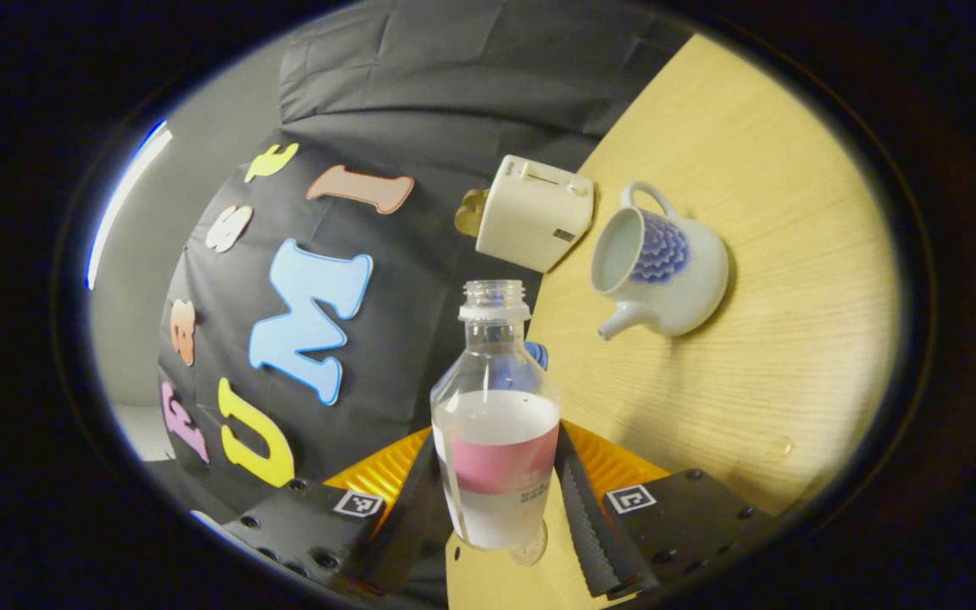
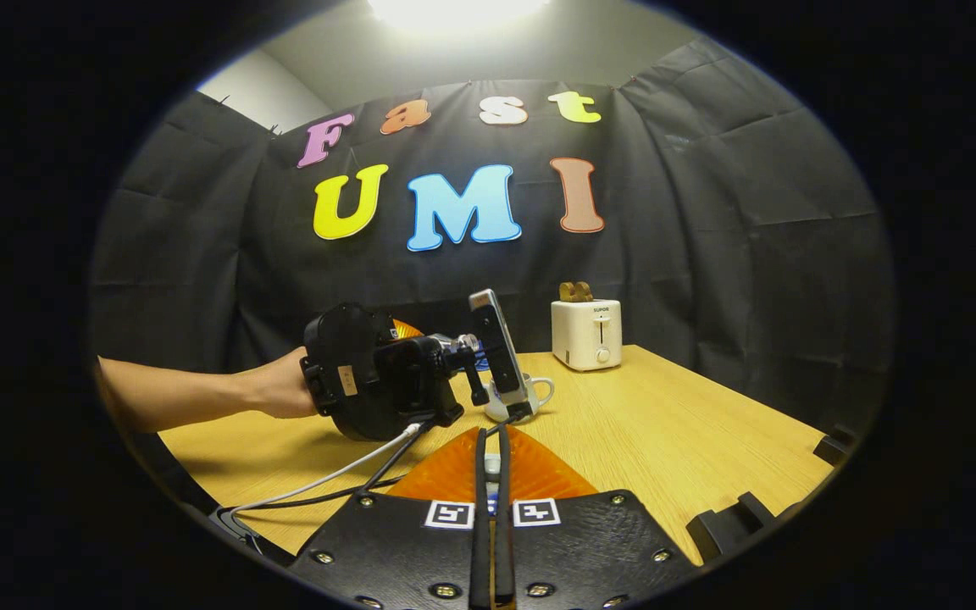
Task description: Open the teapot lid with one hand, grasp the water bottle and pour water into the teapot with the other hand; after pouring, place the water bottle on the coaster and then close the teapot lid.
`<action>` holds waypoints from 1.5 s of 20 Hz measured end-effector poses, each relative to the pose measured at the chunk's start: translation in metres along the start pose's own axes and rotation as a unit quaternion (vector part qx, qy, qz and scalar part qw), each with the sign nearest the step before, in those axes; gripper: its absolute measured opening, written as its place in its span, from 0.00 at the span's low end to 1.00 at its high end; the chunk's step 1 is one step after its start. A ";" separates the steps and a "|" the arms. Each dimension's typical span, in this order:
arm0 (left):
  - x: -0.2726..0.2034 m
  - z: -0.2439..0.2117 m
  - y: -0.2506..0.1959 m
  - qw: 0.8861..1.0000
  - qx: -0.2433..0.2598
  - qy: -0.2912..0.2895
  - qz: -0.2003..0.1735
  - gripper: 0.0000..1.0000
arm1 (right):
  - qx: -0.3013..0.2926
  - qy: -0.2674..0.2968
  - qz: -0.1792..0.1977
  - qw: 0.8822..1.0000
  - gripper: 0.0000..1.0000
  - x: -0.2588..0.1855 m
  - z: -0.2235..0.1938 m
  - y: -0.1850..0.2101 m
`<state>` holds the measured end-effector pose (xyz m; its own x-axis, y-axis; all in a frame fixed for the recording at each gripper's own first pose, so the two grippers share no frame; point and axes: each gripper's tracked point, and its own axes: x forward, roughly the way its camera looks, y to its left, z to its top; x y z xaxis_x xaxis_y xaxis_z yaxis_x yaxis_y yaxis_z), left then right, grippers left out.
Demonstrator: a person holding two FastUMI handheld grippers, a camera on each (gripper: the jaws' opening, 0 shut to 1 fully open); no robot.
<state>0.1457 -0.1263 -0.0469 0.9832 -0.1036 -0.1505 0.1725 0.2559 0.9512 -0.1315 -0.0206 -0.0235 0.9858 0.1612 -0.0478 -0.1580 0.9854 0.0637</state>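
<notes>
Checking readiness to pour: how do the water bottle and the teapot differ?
The water bottle is clear, part-filled plastic with a pink band; the teapot is opaque white with a blue pattern. The bottle sits gripped in the left gripper; the teapot stands free on the table. Both are open-topped.

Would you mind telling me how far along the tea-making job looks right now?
Done: the teapot stands open on the table, and the left claw grips the uncapped water bottle. In hand: the bottle is tilted toward the teapot; no water is leaving it. The right claw is closed on something small, possibly the lid. Left: pouring, setting the bottle down, closing the lid.
</notes>
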 end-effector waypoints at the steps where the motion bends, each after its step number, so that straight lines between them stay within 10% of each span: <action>1: 0.001 0.001 -0.003 1.000 0.013 0.002 -0.002 0.86 | 0.002 0.002 0.000 1.000 0.02 0.000 -0.001 -0.001; 30: 0.004 0.025 -0.018 0.969 0.243 0.025 -0.035 0.84 | 0.021 0.011 -0.006 1.000 0.02 0.000 -0.008 -0.015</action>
<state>0.1450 -0.1555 -0.0574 0.9738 -0.0549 -0.2208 0.2025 -0.2339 0.9510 -0.1293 -0.0344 -0.0327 0.9859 0.1514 -0.0714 -0.1435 0.9840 0.1052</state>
